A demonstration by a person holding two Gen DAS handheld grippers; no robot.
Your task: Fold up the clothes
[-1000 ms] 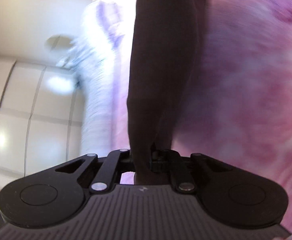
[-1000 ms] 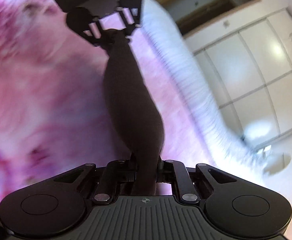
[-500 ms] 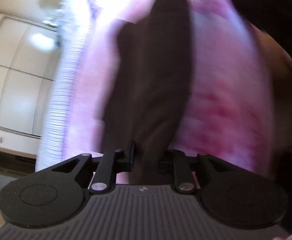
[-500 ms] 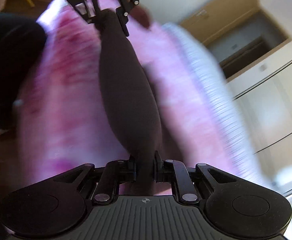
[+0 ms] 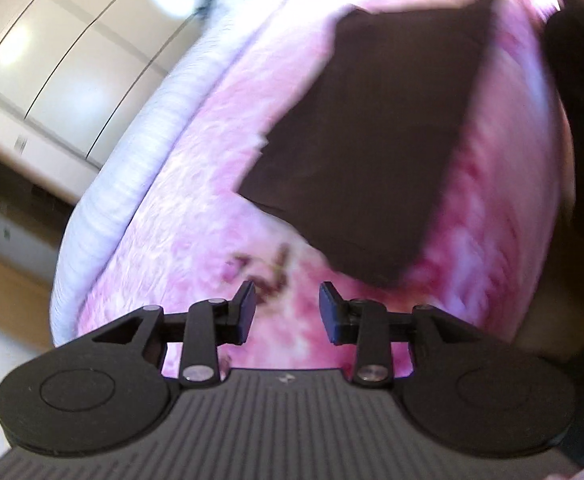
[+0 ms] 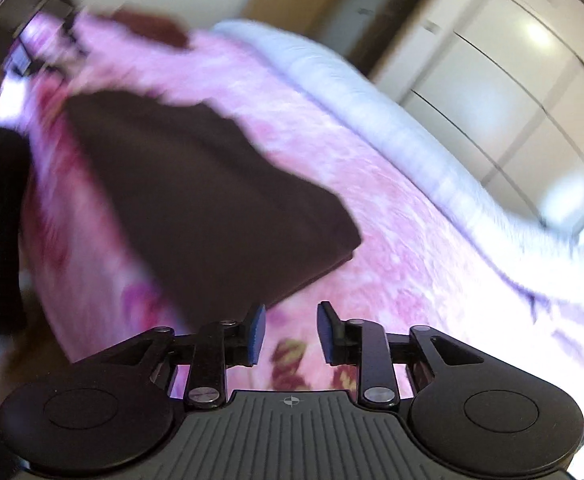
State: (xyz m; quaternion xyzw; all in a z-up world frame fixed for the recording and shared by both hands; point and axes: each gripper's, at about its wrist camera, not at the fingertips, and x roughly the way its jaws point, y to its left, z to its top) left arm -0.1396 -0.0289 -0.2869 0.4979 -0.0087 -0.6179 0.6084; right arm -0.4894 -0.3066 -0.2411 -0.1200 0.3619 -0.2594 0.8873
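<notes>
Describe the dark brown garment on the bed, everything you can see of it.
The dark brown garment is a plain, matte, soft-looking cloth with no print. It lies folded into a flat, roughly four-sided slab on the pink floral blanket, with a layered edge showing at its near corner. Blur hides seams and detail. Neither gripper holds it: the left gripper and right gripper sit just short of it, jaws opening with nothing between them.
</notes>
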